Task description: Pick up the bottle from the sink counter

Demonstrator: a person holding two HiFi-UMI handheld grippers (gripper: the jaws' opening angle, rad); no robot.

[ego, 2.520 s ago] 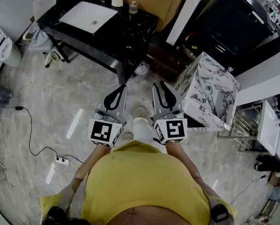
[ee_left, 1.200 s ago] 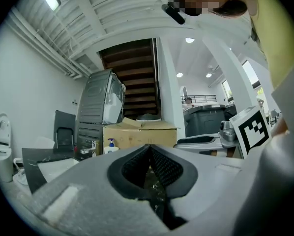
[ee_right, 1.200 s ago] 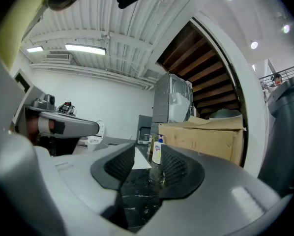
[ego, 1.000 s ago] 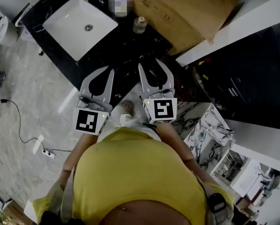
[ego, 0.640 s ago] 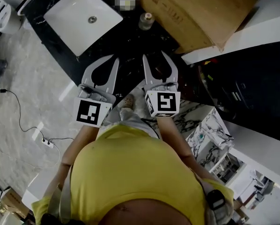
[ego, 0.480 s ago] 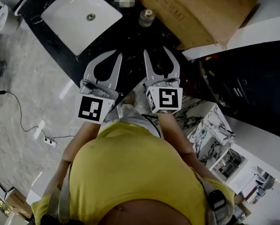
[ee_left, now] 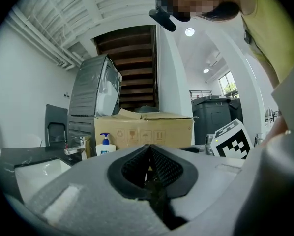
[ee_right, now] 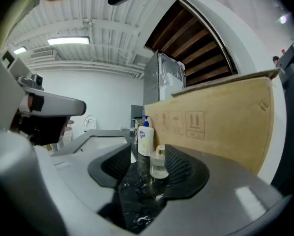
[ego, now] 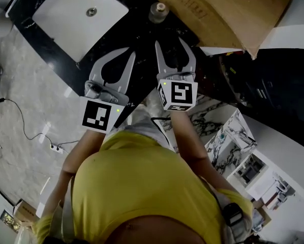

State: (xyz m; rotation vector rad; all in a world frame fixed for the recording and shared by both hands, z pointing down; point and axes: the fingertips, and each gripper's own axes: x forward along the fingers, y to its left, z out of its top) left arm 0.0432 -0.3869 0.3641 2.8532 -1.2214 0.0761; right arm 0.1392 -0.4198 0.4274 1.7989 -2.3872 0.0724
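Observation:
A small clear glass bottle point(ego: 158, 11) with a gold cap stands on the black marble counter point(ego: 142, 32) to the right of the white sink point(ego: 81, 14). In the right gripper view the bottle point(ee_right: 158, 164) stands upright ahead of the jaws, framed between them but beyond their tips. My right gripper point(ego: 171, 42) hovers over the counter's front, its jaws opening with nothing between them point(ee_right: 148, 151). My left gripper point(ego: 128, 52) is beside it with its tips together point(ee_left: 148, 149), holding nothing.
A white pump soap dispenser point(ee_right: 146, 137) stands just behind the bottle, next to the faucet point(ee_left: 75, 146). A large cardboard box point(ego: 228, 9) lies along the counter's right side, close to the bottle. A marble-patterned cube point(ego: 232, 136) is on the floor to the right.
Both grippers have moved forward over the counter, closer to the small bottle. The right jaws have spread wider. The left jaws stay together.

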